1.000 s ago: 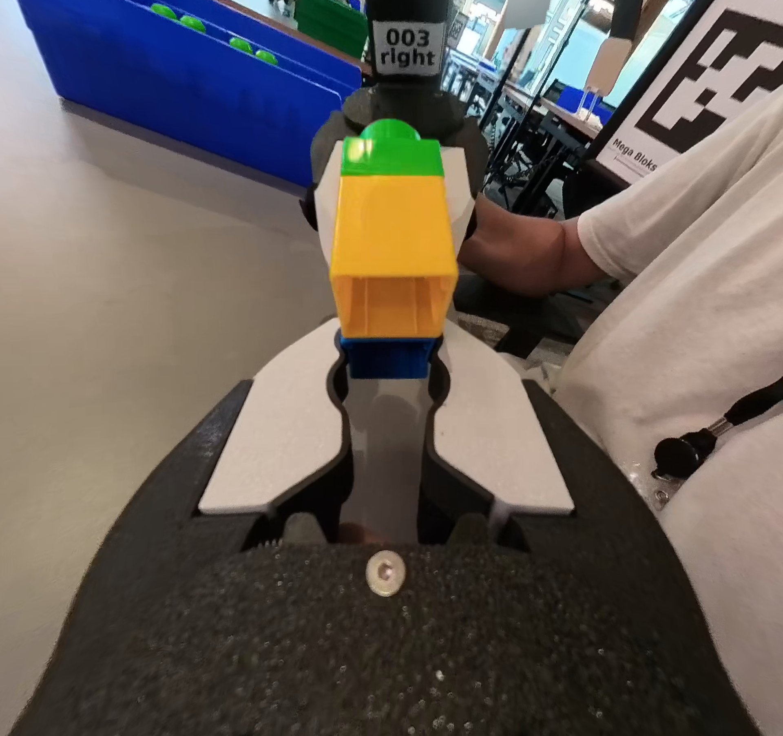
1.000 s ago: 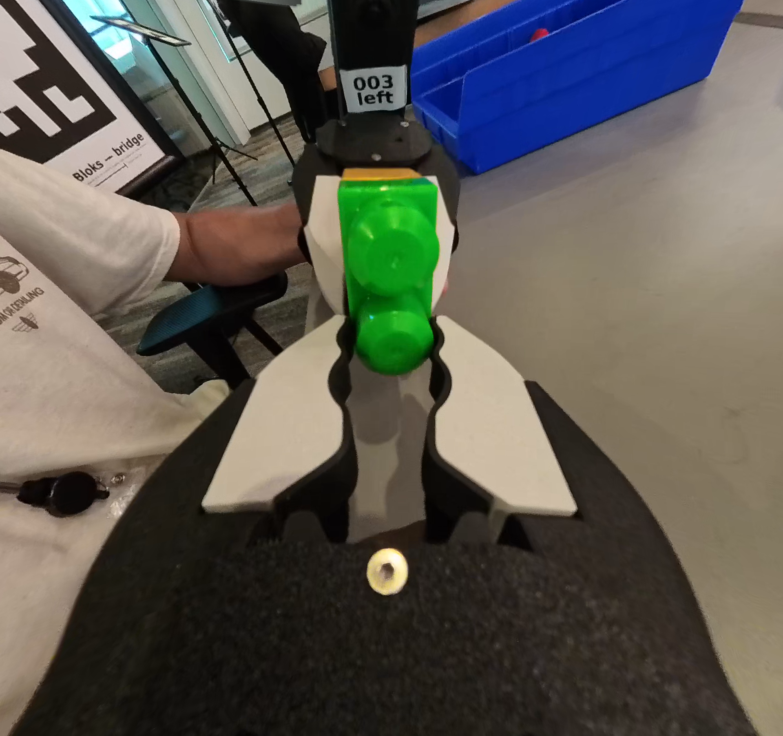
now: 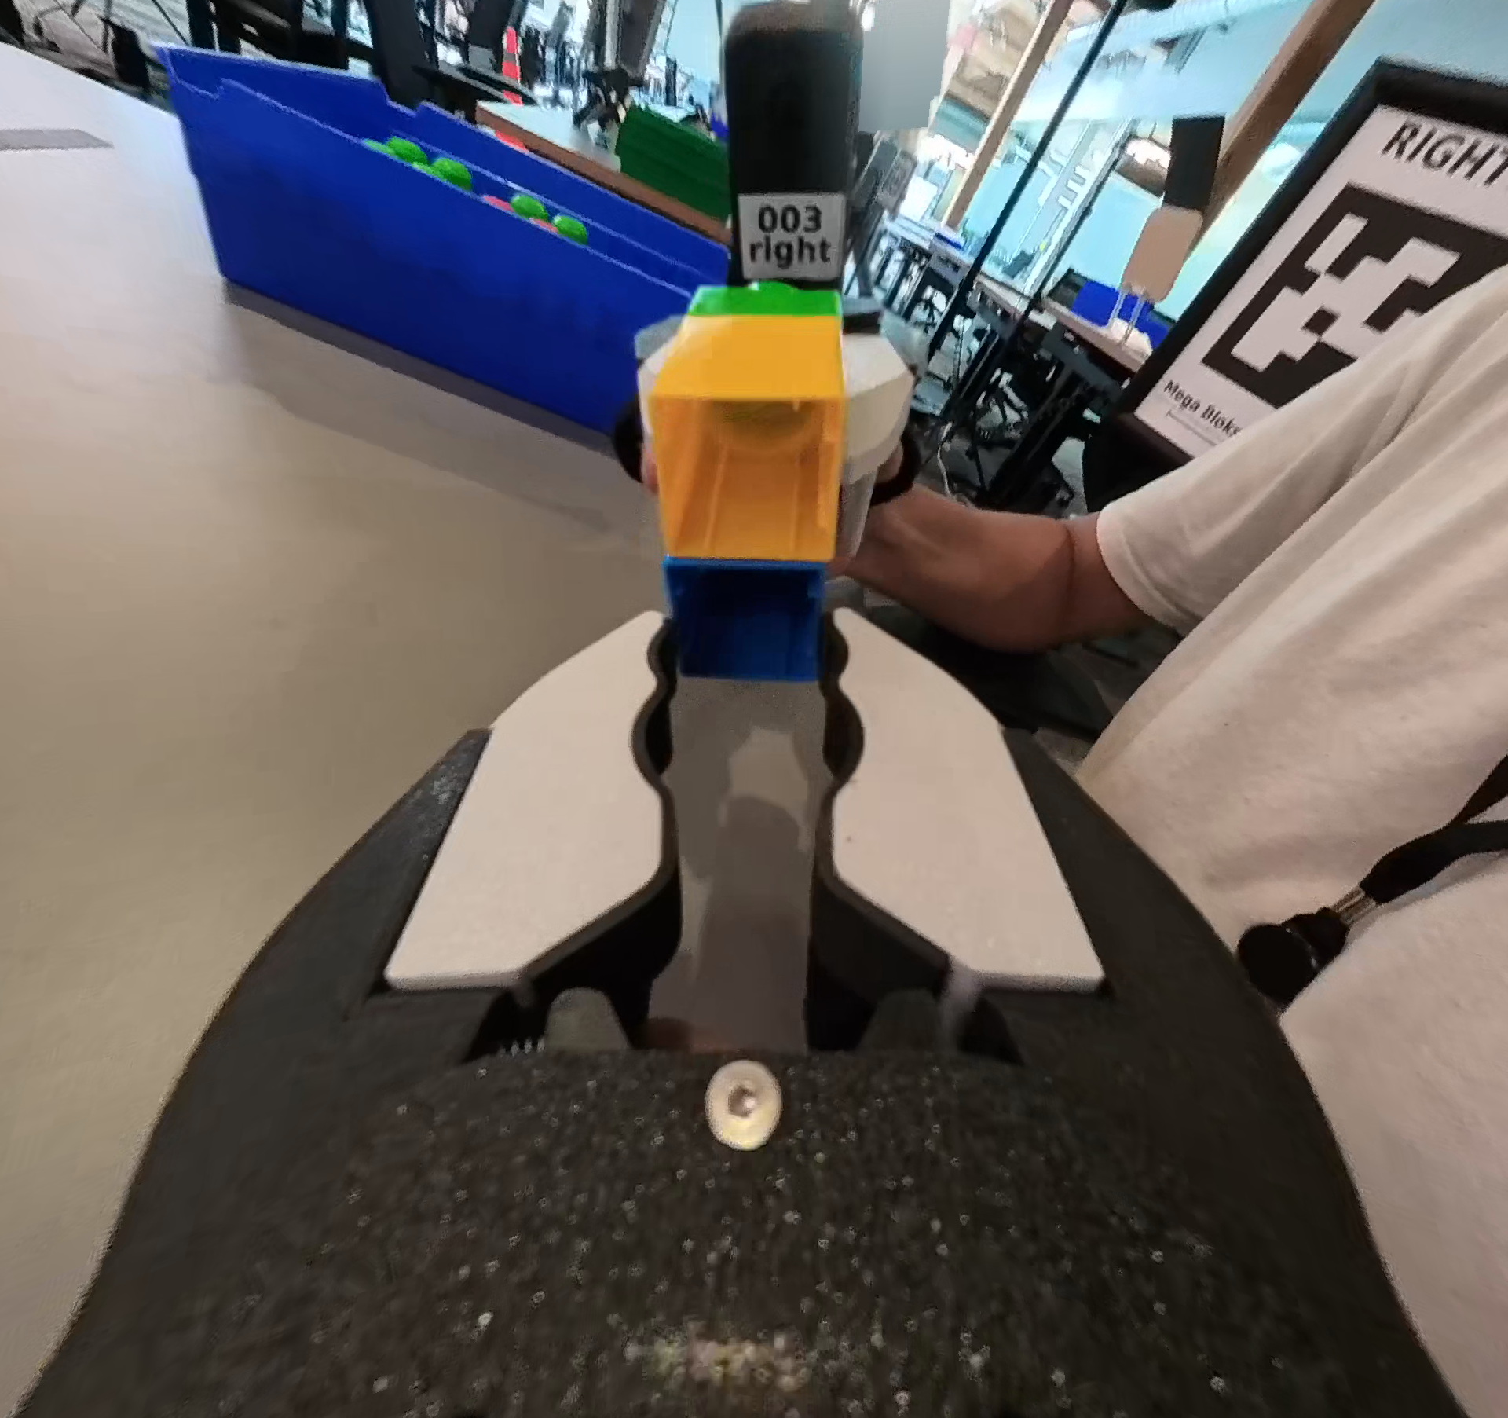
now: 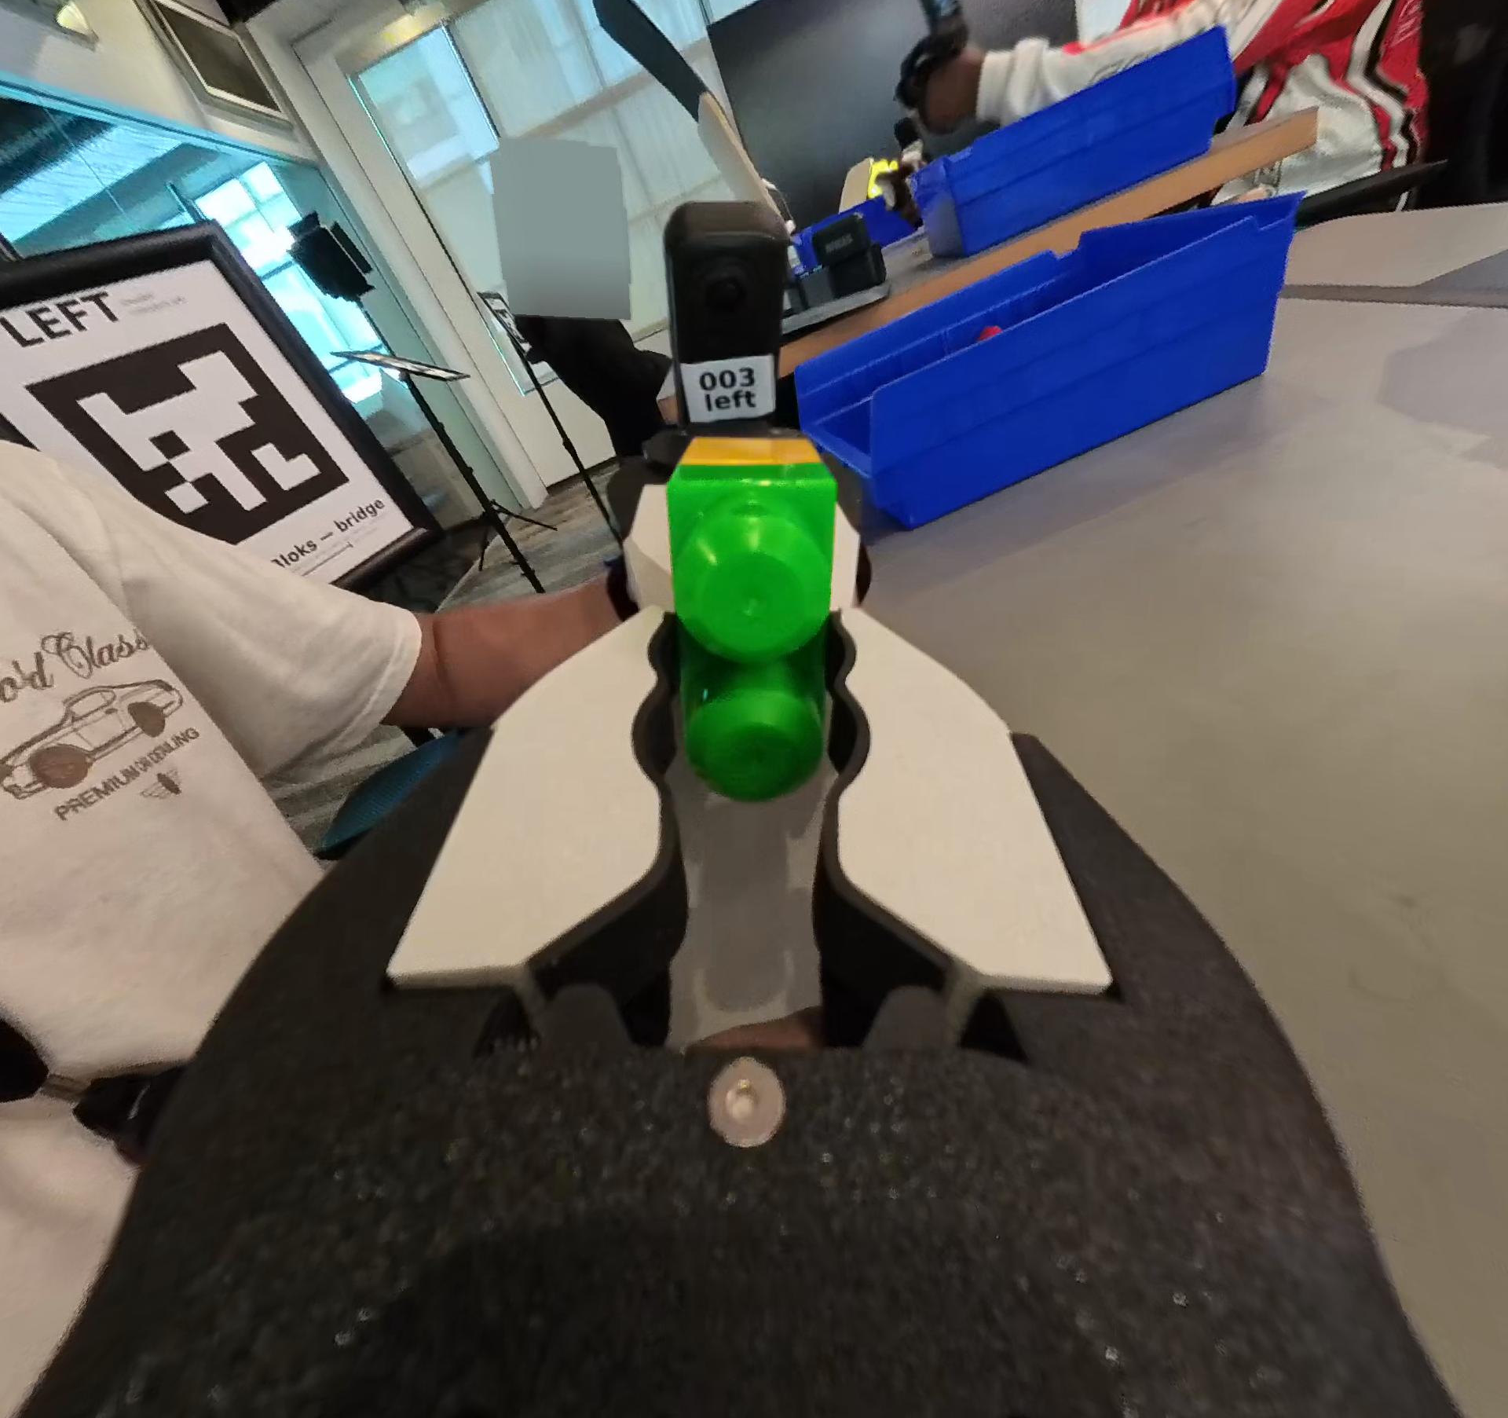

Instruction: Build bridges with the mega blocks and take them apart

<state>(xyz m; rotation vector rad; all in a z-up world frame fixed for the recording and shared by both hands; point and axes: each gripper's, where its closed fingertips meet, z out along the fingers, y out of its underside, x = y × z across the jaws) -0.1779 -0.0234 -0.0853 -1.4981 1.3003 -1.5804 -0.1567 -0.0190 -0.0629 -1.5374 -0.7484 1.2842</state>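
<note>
Left gripper first: its white fingers are drawn in narrow and pinch the blue plastic block at the near end of a small stack. Stuck to that blue piece is a hollow yellow plastic block, open underside showing, and beyond it a green two-stud plastic block. Over to the right gripper, and it's clamped on that same green block, the two round studs bulging toward its camera. So the whole stack hangs in the air above the grey table, bridged between two opposed tools that face each other nose to nose.

And that's the relation that counts: the stack's long axis runs straight along the line joining the two grippers, blue end left, green end right. My read is a pull-apart, and each tool would have to draw back along that axis, not sideways.

Hard to judge which seam would give. In the right wrist view only a thin yellow strip shows past the green, and the blue block is hidden entirely. Behind sits a long blue plastic bin with loose green pieces inside, their full shapes cut off by its wall.
</note>
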